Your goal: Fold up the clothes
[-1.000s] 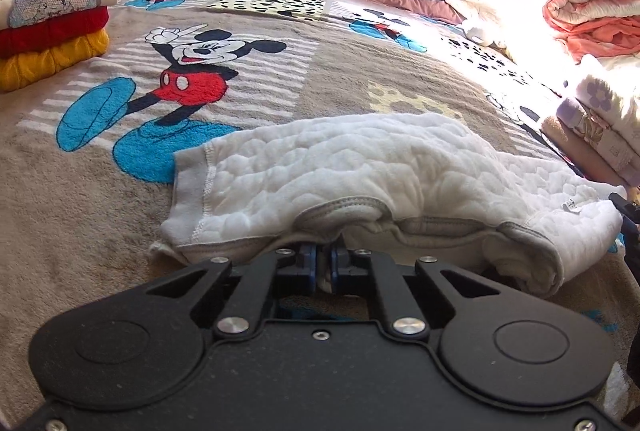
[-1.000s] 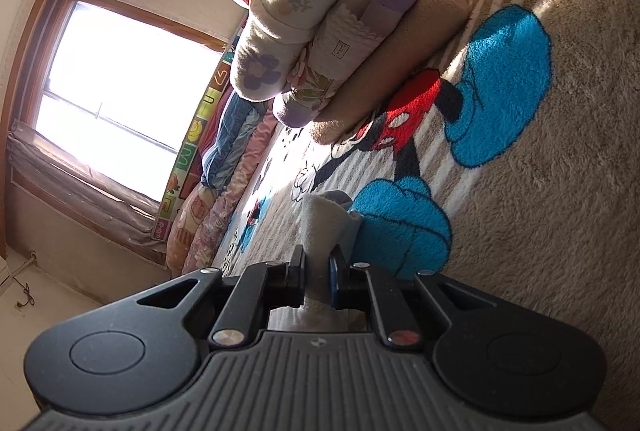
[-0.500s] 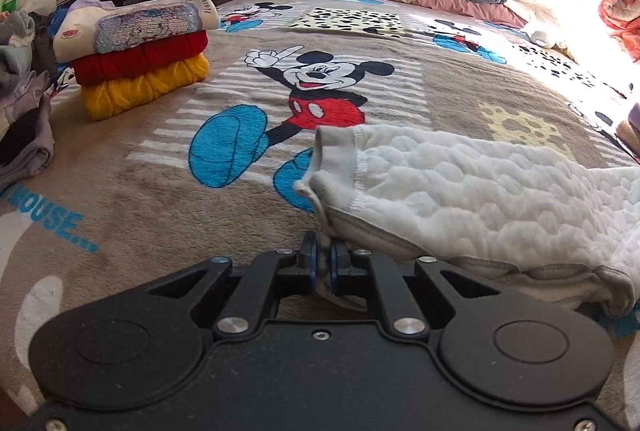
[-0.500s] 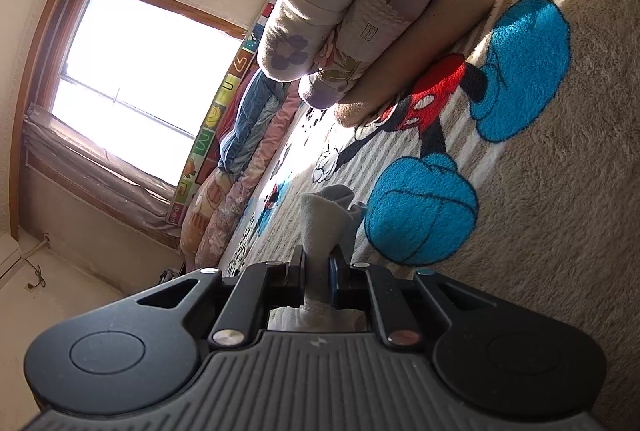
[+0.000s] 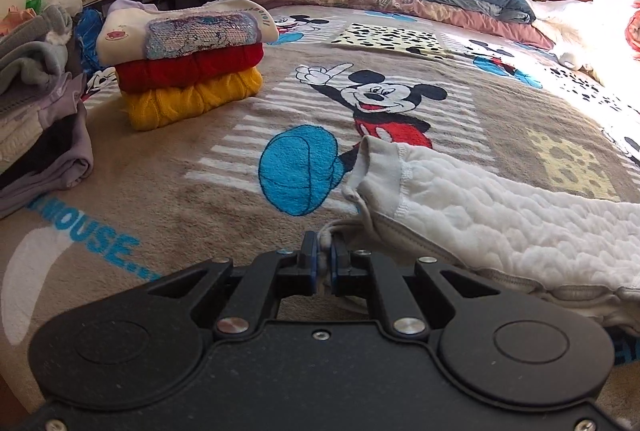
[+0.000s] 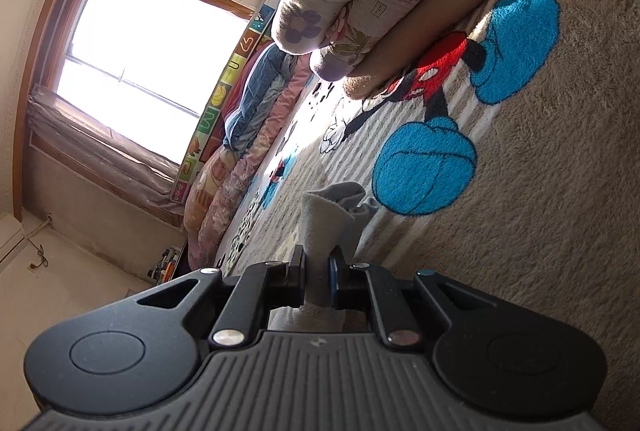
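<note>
item: white quilted garment [image 5: 500,207], lying across the lower right of the left view on the mickey blanket [image 5: 200,191].
handling: judged mid-fold; keep both pinched edges level and taut, then lay flat without bunching.
left tool [image 5: 325,263]: closed tight on a thin hem edge.
right tool [image 6: 317,271]: clamped on a grey fabric fold [image 6: 328,219].

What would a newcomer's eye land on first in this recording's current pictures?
The Mickey Mouse blanket covers the bed, with a white quilted garment stretched across its near right. Both tongs, left and right, are shut on that garment's edges. A white, red and yellow folded stack sits far left.
</note>
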